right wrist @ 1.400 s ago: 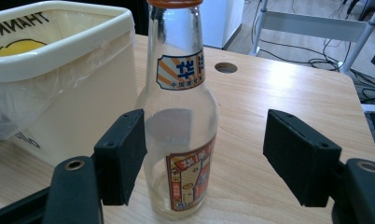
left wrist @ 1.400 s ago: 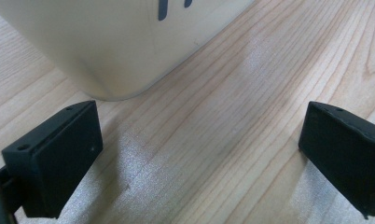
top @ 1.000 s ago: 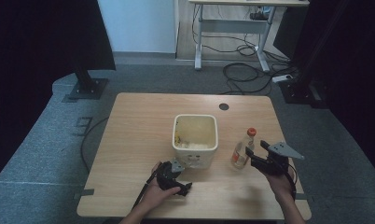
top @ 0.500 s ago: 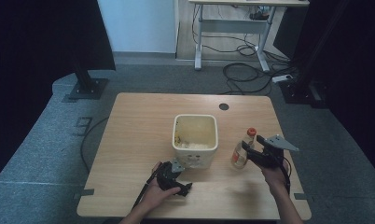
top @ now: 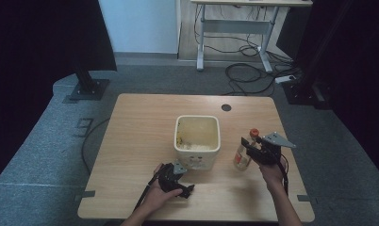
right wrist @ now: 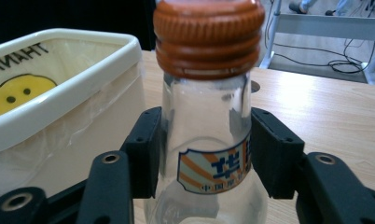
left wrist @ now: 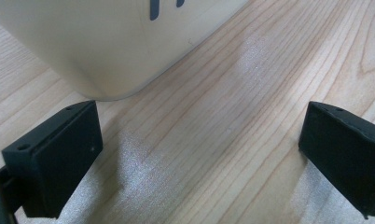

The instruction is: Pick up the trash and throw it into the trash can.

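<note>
From the high view we see a wooden table [top: 145,117] with a cream square bin [top: 197,139] standing near its middle, lined with a thin clear bag. Just to the bin's right stands a clear glass bottle [top: 243,157] with an orange cap [top: 254,133]. Our right hand [top: 271,172] holds the right gripper [top: 250,148] against that bottle, its grey three-cornered plate on top. Our left hand [top: 157,195] holds the left gripper [top: 185,190] low on the table, just in front of the bin's near left corner. A dark round hole [top: 226,107] sits in the tabletop toward the far edge, and beyond the table we see a white-framed desk [top: 234,28] and loose cables [top: 246,73] on the grey floor.

In the left gripper view we look along jaws set wide apart with nothing between them but bare wood [left wrist: 213,135]. The rounded lower corner of the bin [left wrist: 106,42] is just ahead of the left-hand jaw.

In the right gripper view the two jaws press against either side of the bottle [right wrist: 209,154] just below its neck, above a striped label [right wrist: 213,170] with blue characters. The bottle stands upright, its ribbed cap [right wrist: 208,35] above the jaws. The bin [right wrist: 59,116] is just beside it, showing a yellow smiley face inside its far wall.
</note>
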Tool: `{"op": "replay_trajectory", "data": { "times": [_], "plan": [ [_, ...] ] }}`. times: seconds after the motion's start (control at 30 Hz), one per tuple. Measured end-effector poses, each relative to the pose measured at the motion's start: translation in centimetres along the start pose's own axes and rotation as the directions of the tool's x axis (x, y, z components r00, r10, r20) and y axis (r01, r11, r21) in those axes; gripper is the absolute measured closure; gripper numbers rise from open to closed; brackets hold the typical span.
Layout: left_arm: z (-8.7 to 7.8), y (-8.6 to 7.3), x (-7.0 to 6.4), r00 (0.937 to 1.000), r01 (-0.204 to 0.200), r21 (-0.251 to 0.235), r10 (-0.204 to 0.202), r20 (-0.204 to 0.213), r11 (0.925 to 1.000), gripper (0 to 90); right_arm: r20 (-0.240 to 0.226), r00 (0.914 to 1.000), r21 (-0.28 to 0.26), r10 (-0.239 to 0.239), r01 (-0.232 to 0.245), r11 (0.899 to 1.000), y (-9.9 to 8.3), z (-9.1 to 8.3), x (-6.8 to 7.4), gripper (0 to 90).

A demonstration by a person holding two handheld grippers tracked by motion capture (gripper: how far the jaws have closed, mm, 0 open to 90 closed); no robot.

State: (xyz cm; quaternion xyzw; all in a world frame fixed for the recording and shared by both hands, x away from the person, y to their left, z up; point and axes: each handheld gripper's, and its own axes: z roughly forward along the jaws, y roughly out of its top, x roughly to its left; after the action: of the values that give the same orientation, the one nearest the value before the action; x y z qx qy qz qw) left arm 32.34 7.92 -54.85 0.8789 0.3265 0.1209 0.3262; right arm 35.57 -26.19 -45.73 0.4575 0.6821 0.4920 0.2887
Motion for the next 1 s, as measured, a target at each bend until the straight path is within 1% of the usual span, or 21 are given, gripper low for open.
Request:
{"op": "replay_trajectory", "data": {
  "times": [0.07, 0.1, 0.13, 0.17, 0.37, 0.57, 0.7, 0.83, 0.93, 1.0],
  "plan": [
    [0.0, 0.0, 0.0, 1.0000, 0.001, 0.000, -0.001, 0.002, 1.0000, 0.0, 0.013, 0.9997, 0.005, -0.019, 0.019, 1.000, 0.1, -0.1, 0.2, 49.8],
    [0.0, 0.0, 0.0, 1.0000, 0.001, 0.000, -0.001, 0.002, 1.0000, 0.0, 0.013, 0.9997, 0.005, -0.019, 0.019, 1.000, 0.1, -0.1, 0.2, 49.8],
    [0.0, 0.0, 0.0, 1.0000, 0.000, 0.000, 0.000, 0.001, 1.0000, 0.0, 0.026, 0.9992, 0.008, -0.031, 0.031, 0.999, 0.1, -0.2, 0.4, 50.5],
    [0.0, 0.0, 0.0, 1.0000, 0.000, 0.000, 0.000, 0.001, 1.0000, 0.0, 0.028, 0.9991, 0.011, -0.033, 0.032, 0.999, 0.2, -0.2, 0.4, 50.7],
    [0.0, 0.0, 0.0, 1.0000, -0.002, -0.001, 0.002, 0.005, 1.0000, 0.0, 0.037, 0.9990, 0.017, -0.025, 0.024, 1.000, 0.3, -0.4, 0.3, 51.4],
    [0.0, 0.0, -0.1, 1.0000, -0.005, -0.001, 0.005, 0.007, 1.0000, 0.0, 0.057, 0.9982, 0.020, -0.016, 0.015, 1.000, 0.4, -0.5, 0.1, 51.8],
    [0.1, 0.1, -0.1, 1.0000, -0.006, -0.001, 0.006, 0.008, 1.0000, 0.0, 0.059, 0.9981, 0.024, -0.018, 0.017, 1.000, 0.5, -0.6, 0.2, 51.9],
    [0.1, 0.1, -0.1, 0.9999, -0.007, -0.001, 0.007, 0.008, 1.0000, 0.0, 0.053, 0.9985, 0.013, -0.012, 0.011, 1.000, 0.8, -0.9, 0.3, 52.0],
    [0.1, 0.1, -0.1, 0.9999, -0.007, -0.001, 0.007, 0.009, 1.0000, 0.0, 0.044, 0.9990, 0.000, -0.008, 0.008, 1.000, 1.2, -1.2, 0.4, 52.0],
    [0.1, 0.1, -0.1, 0.9999, -0.008, -0.001, 0.008, 0.009, 1.0000, 0.0, 0.035, 0.9994, -0.019, -0.007, 0.007, 1.000, 1.7, -1.7, 0.6, 52.1]
  ]
}}
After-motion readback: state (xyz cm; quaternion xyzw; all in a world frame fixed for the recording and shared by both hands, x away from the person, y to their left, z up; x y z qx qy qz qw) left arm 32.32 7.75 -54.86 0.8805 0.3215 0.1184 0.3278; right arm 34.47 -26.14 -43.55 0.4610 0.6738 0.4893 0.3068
